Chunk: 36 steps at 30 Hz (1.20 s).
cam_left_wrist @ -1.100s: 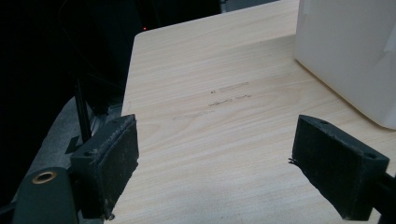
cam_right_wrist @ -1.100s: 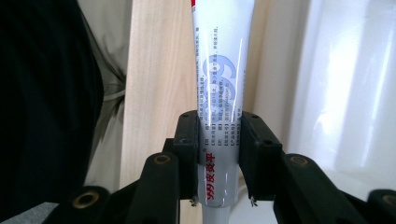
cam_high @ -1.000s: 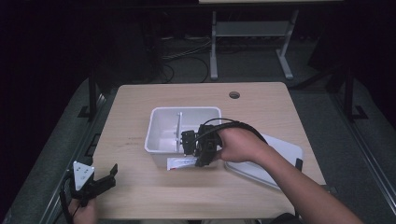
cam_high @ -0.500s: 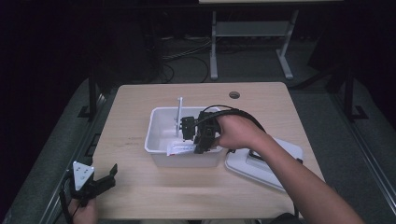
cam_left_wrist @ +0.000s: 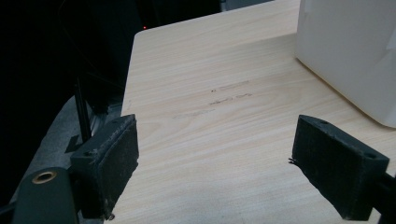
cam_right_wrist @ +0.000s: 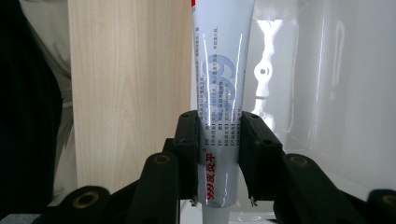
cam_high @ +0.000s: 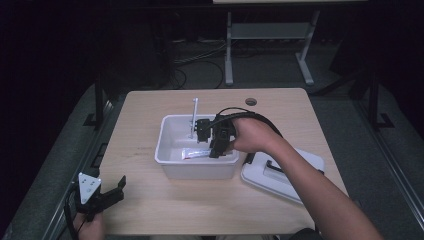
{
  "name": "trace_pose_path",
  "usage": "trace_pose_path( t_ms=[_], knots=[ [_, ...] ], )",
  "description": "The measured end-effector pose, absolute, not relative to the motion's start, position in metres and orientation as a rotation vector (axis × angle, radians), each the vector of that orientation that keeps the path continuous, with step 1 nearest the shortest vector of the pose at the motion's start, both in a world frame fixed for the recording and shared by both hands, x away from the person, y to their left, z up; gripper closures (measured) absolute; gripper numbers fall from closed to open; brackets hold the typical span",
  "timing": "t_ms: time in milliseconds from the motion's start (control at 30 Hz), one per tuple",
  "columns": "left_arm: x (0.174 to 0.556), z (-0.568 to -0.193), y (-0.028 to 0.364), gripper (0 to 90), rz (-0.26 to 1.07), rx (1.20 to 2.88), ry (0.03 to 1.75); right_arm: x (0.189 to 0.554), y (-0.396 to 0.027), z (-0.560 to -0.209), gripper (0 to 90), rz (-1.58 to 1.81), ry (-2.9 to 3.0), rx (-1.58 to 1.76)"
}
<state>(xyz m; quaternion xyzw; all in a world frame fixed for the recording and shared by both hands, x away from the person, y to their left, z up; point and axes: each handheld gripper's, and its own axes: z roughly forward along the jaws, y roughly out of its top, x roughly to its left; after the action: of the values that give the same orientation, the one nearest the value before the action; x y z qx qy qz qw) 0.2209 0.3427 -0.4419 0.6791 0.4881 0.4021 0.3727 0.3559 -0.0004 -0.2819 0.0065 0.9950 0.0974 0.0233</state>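
The right gripper (cam_right_wrist: 218,140) clamps a white printed tube (cam_right_wrist: 222,70) between its black pads, held over the white bin (cam_right_wrist: 327,93) beside the wooden tabletop (cam_right_wrist: 126,84).

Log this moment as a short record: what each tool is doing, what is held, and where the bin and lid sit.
right tool: shut on a white tube, over the bin
tube: lies level above the bin's near side
left tool: open, holds nothing, at the table's near left corner
bin: white, mid-table, a white stick standing in it
lid: flat on the table, right of the bin

Glossy plastic tube (cam_right_wrist: 223,70), glossy white plastic bin (cam_high: 172,131), matt wooden table (cam_high: 150,107).
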Motion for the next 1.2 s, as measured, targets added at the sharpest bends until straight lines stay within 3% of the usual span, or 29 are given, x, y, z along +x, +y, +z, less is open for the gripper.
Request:
trace_pose_path(
  t_ms=[1200],
  knots=[
    [0.220,-0.441,0.345,14.1,1.035,1.735,1.253,0.381,0.003,-0.324,69.4,0.250,3.137,0.113]
  ],
)
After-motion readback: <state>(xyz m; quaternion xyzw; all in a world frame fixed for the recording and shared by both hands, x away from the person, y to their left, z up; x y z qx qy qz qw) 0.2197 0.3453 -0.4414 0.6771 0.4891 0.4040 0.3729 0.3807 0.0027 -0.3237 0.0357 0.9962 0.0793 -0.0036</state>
